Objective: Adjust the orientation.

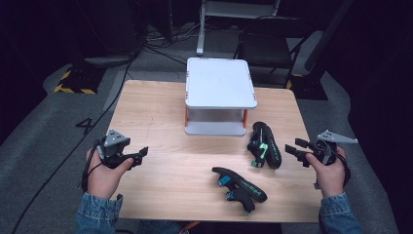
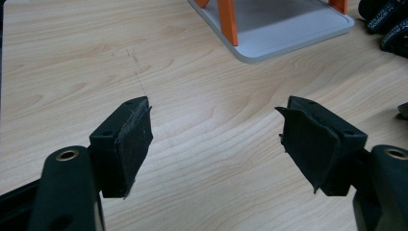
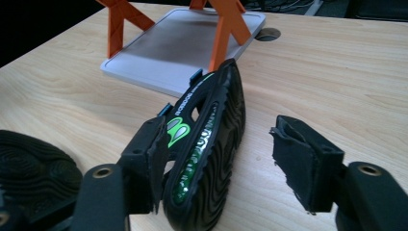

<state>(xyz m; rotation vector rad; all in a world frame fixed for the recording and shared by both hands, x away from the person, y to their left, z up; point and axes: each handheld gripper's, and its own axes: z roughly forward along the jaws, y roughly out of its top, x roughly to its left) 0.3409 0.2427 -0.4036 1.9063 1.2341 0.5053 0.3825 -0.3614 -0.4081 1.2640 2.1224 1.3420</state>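
Two black sandals with green and blue trim lie on the wooden table (image 1: 160, 112). One sandal (image 1: 264, 145) lies on its edge right of the middle, and the other sandal (image 1: 239, 187) rests near the front edge. My right gripper (image 1: 292, 147) is open just right of the edge-on one. In the right gripper view that sandal (image 3: 211, 144) lies between the jaws, close by the left pad and apart from the right one, with my right gripper (image 3: 219, 130) open. My left gripper (image 1: 140, 156) is open at the table's left, and in its own view my left gripper (image 2: 216, 110) has bare wood between the jaws.
A white two-level shelf (image 1: 220, 83) on orange legs stands at the back middle of the table; its base plate (image 2: 284, 33) lies ahead of the left gripper. Dark chairs and cables are on the floor beyond. The person's denim sleeves come in at the bottom.
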